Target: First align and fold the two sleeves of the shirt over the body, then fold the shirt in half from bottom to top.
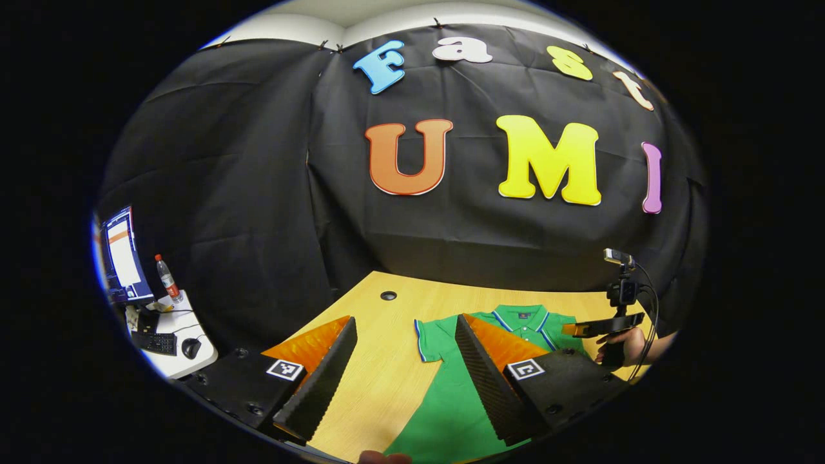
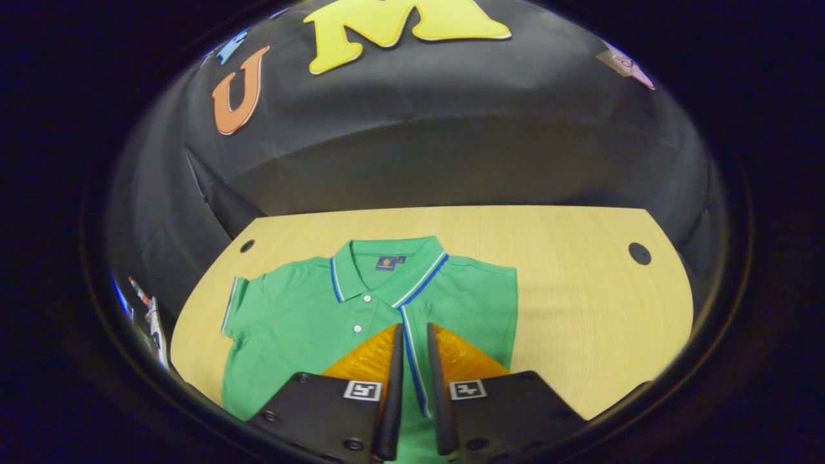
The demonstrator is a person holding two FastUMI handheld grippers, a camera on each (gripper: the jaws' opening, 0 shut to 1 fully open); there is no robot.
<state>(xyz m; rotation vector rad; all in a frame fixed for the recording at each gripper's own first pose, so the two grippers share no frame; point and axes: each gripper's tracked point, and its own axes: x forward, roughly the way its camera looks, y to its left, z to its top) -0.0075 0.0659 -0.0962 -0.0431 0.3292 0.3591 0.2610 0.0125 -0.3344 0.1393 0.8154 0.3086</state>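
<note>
Shirt (image 2: 309,316) lies flat on the table (image 2: 580,303), collar at 12 o'clock, hem toward 6. Its edge at 3 o'clock runs straight, so that sleeve looks folded over the body already; the sleeve (image 2: 233,304) at 9 o'clock is spread out, not yet folded.

Right gripper (image 2: 411,361) hangs above the button placket with its jaws nearly together and nothing between them; the gap is narrow and cloth shows through it. Left gripper (image 1: 405,361) has its jaws wide apart, empty, over bare table and the spread sleeve's side.

Farther off in the left gripper view, a hand (image 1: 628,348) holds the other gripper above the shirt's far shoulder.

Risks: pinching only the sleeve's cuff would drag the body and skew the collar line. A nearly closed right gripper cannot pin cloth, so the finished fold may reopen.
</note>
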